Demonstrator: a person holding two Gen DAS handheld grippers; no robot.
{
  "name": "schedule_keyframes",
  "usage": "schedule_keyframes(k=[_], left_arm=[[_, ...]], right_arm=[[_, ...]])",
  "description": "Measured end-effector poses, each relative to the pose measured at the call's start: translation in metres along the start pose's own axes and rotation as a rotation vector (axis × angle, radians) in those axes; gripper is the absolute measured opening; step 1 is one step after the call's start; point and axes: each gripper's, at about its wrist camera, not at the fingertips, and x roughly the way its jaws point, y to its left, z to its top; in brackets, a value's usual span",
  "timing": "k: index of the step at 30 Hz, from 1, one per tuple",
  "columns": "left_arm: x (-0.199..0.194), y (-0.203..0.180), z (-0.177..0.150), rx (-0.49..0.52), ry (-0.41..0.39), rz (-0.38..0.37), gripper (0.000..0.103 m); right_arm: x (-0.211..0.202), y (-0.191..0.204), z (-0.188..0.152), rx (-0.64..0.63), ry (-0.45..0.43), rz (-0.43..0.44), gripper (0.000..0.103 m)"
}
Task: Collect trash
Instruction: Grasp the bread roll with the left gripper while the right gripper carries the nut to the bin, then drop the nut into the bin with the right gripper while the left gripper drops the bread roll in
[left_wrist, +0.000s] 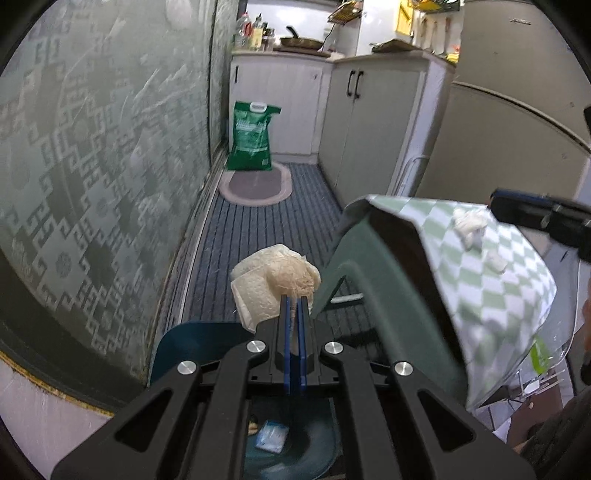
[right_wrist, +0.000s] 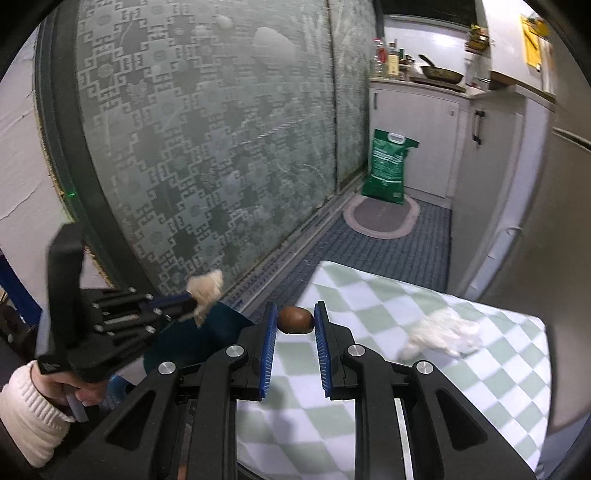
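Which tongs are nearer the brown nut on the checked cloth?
Right. The right tongs are open, with the brown nut just past their tips on the checked cloth. The left tongs are off to its left, shut on a crumpled tissue.

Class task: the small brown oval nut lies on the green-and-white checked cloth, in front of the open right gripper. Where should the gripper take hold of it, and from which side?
Grip the small brown oval nut end to end, approaching straight ahead and low over the green-and-white checked cloth. Its long axis lies crosswise, already bridging the open right gripper, so closing should pinch both ends, though a rounded nut may slip.
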Motion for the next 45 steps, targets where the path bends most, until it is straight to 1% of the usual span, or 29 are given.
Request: schedule_keyframes(k=[3, 6, 9, 10, 16, 19, 23, 28, 31, 35, 40, 44, 45], left_arm=[[0.008, 0.008, -0.008, -0.009, 0.035, -0.003, 0.005], [0.015, 0.012, -0.016, 0.007, 0.068, 0.003, 0.008], [0.019, 0.017, -0.022, 0.009, 0.094, -0.009, 0.017], [0.020, 0.019, -0.022, 0.009, 0.096, -0.013, 0.025], [0.011, 0.036, -0.026, -0.001, 0.074, 0.010, 0.025], [0.002, 0.049, -0.024, -0.028, 0.050, 0.022, 0.025], [-0.015, 0.064, -0.024, -0.053, -0.002, 0.032, 0.023], [-0.038, 0.072, -0.022, -0.060, -0.074, 0.024, 0.020], [-0.049, 0.075, -0.021, -0.067, -0.101, 0.027, 0.019], [-0.064, 0.080, -0.022, -0.075, -0.148, 0.026, 0.018], [-0.074, 0.088, -0.024, -0.085, -0.184, 0.034, 0.015], [-0.082, 0.093, -0.025, -0.098, -0.214, 0.028, 0.015], [-0.084, 0.093, -0.025, -0.099, -0.221, 0.025, 0.015]], right_arm=[[0.010, 0.016, 0.005, -0.021, 0.008, 0.023, 0.020], [0.018, 0.028, 0.009, -0.036, 0.016, 0.038, 0.020], [0.027, 0.039, 0.012, -0.045, 0.024, 0.055, 0.020], [0.030, 0.044, 0.012, -0.052, 0.029, 0.061, 0.020], [0.056, 0.064, 0.011, -0.071, 0.073, 0.088, 0.020], [0.069, 0.073, 0.010, -0.074, 0.098, 0.098, 0.020], [0.086, 0.085, 0.008, -0.081, 0.133, 0.104, 0.020], [0.108, 0.101, 0.003, -0.095, 0.174, 0.114, 0.020], [0.122, 0.109, 0.001, -0.102, 0.201, 0.112, 0.020], [0.141, 0.116, -0.005, -0.104, 0.252, 0.097, 0.020], [0.170, 0.121, -0.018, -0.100, 0.332, 0.081, 0.020], [0.191, 0.129, -0.032, -0.153, 0.386, 0.030, 0.020], [0.196, 0.129, -0.036, -0.152, 0.400, 0.032, 0.020]])
